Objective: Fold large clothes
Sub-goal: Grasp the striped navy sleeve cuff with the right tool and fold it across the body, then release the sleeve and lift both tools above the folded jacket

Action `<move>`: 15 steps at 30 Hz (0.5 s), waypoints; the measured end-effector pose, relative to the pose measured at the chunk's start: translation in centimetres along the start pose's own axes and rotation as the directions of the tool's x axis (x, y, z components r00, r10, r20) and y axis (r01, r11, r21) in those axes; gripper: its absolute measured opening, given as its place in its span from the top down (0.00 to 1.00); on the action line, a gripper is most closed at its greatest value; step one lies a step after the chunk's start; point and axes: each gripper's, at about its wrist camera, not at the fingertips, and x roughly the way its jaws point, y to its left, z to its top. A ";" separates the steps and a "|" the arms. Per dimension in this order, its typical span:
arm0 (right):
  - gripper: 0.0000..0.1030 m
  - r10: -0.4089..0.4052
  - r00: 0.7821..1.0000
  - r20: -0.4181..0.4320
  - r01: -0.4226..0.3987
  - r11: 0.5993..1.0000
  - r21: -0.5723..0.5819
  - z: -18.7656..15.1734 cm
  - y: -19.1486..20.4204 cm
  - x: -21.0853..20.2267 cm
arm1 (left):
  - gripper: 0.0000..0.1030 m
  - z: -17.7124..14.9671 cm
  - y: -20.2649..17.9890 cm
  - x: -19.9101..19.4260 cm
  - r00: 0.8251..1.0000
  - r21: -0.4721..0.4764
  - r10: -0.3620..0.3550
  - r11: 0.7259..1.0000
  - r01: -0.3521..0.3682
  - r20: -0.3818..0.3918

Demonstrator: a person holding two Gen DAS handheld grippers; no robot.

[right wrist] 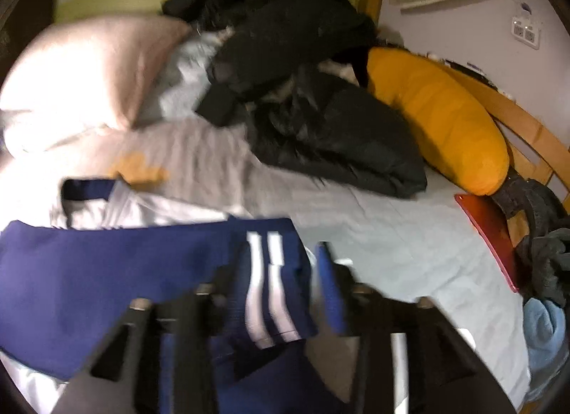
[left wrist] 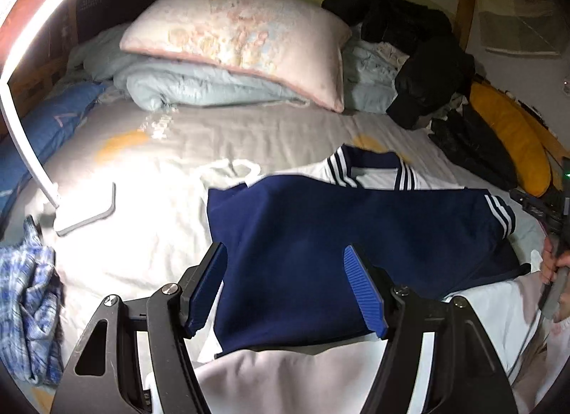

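— Checking both ends: where did the navy jacket (left wrist: pixel 320 236) lie?
— Flat on the bed (left wrist: pixel 249 136), sleeve folded across the body. My left gripper (left wrist: pixel 288 289) stood wide over the fabric, pads clear.
— Right one?
— My right gripper (right wrist: pixel 281 289) was parted, striped cuff (right wrist: pixel 267 282) between the jaws; blur hid contact.

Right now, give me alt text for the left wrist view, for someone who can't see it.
An open black claw with blue ribbed pads hovers over a navy fabric jacket with white stripes, folded on a grey-sheeted bed. Behind lie a pale pink pillow, black coat and white lamp.
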 end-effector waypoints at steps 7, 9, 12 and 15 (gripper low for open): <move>0.13 0.235 0.970 0.071 -0.239 0.970 0.055 -0.8 0.2 -7.2 | 0.35 0.2 -1.5 -3.2 0.998 -0.001 -0.048 0.999 0.048 0.049; 0.06 0.241 0.964 0.110 -0.247 0.968 0.047 -1.3 0.6 -9.1 | 0.31 0.0 -2.3 -4.8 0.995 0.015 -0.051 0.999 0.050 0.089; 0.02 0.262 0.956 0.133 -0.269 0.963 0.034 -2.5 1.0 -11.3 | 0.18 -0.7 -3.5 -7.4 0.985 0.050 -0.036 0.998 0.028 0.167; 0.00 0.278 0.949 0.148 -0.282 0.959 0.004 -3.6 1.6 -12.8 | 0.08 -1.6 -4.1 -9.5 0.975 0.068 -0.035 0.998 0.020 0.221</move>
